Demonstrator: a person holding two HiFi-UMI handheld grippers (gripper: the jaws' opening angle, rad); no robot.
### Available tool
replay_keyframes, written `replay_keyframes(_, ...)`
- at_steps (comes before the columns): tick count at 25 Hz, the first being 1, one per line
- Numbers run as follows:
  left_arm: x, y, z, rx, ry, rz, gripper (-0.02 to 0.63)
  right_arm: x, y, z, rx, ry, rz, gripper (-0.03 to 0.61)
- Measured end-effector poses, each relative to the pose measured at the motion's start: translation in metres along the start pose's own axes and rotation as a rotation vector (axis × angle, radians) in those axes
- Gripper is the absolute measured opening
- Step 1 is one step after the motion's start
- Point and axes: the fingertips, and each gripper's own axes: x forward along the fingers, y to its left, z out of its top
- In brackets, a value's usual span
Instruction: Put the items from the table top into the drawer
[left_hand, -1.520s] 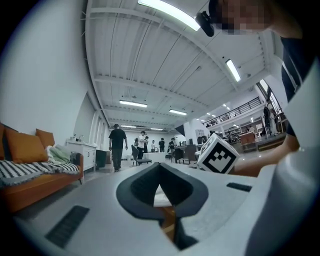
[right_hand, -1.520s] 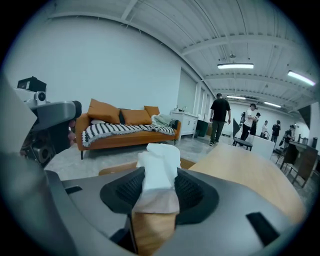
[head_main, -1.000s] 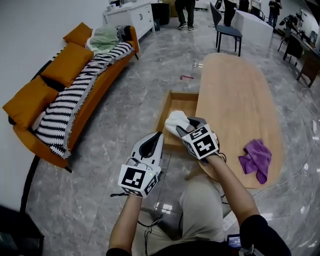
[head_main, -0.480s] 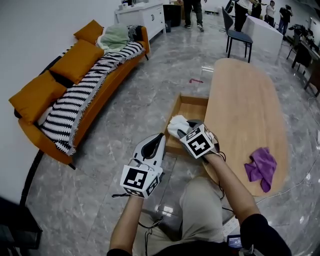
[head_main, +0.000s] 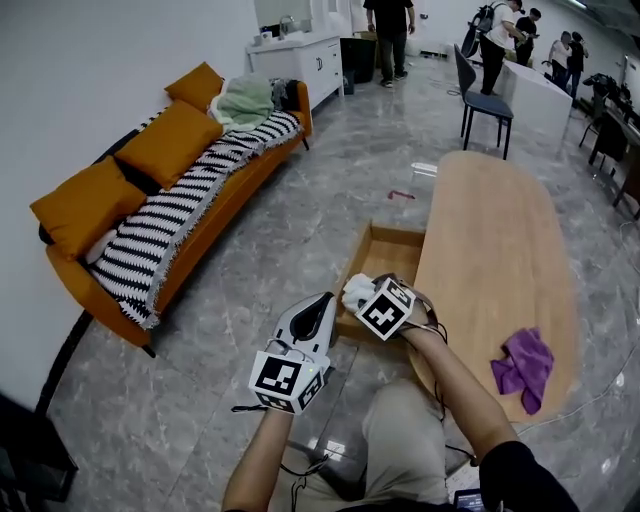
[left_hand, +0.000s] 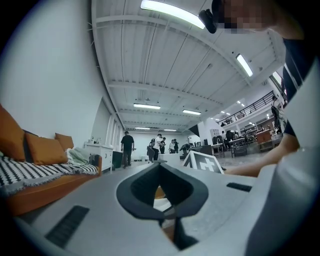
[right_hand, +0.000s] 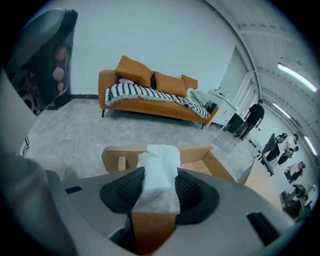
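My right gripper (head_main: 368, 291) is shut on a white folded cloth (head_main: 354, 292), tilted downward over the near end of the open wooden drawer (head_main: 392, 245). In the right gripper view the white cloth (right_hand: 159, 172) is pinched between both pads (right_hand: 189, 189) and sticks out past the tips, with the drawer (right_hand: 192, 156) right below it. My left gripper (head_main: 322, 300) hangs level to the left of the drawer with its tips together and nothing in them; the left gripper view shows the left gripper (left_hand: 159, 164) the same way. A purple cloth (head_main: 524, 364) lies on the oval wooden table (head_main: 495, 235).
An orange sofa (head_main: 150, 215) with a striped blanket stands to the left across grey marble floor. A dark chair (head_main: 487, 100), a white cabinet (head_main: 305, 60) and several people stand at the far end. My knees are below the grippers, at the table's near end.
My right gripper has sunk and tilted down toward the drawer with the white cloth still in it. The left gripper has hardly moved.
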Motion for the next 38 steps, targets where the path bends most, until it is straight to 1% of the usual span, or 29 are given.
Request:
replay_keyframes(10,0.000,0.015,0.005,-0.010,-0.025,0.032,0.005,0.028,0.009,-0.010,-0.057,0.147,0.085,0.199)
replay_keyframes(13,0.004,0.014,0.007,-0.002,-0.030,0.028,0.005,0.035,0.014,-0.015,-0.075,0.187,0.112,0.201)
replay_keyframes(17,0.005,0.013,0.006,-0.003,-0.032,0.026,0.005,0.044,0.020,-0.019,-0.123,0.238,0.136,0.201)
replay_keyframes(22,0.003,0.014,0.005,-0.004,-0.029,0.032,0.005,0.048,0.018,-0.019,-0.125,0.245,0.124,0.204)
replay_keyframes(28,0.002,0.014,0.004,-0.026,-0.038,0.031,0.005,0.049,0.012,-0.022,-0.065,0.258,0.088,0.269)
replay_keyframes(35,0.001,0.015,0.001,-0.018,-0.029,0.026,0.005,0.042,0.006,-0.021,-0.103,0.243,0.049,0.295)
replay_keyframes(38,0.001,0.016,0.004,-0.013,-0.032,0.029,0.005,0.038,0.004,-0.015,-0.084,0.210,0.047,0.295)
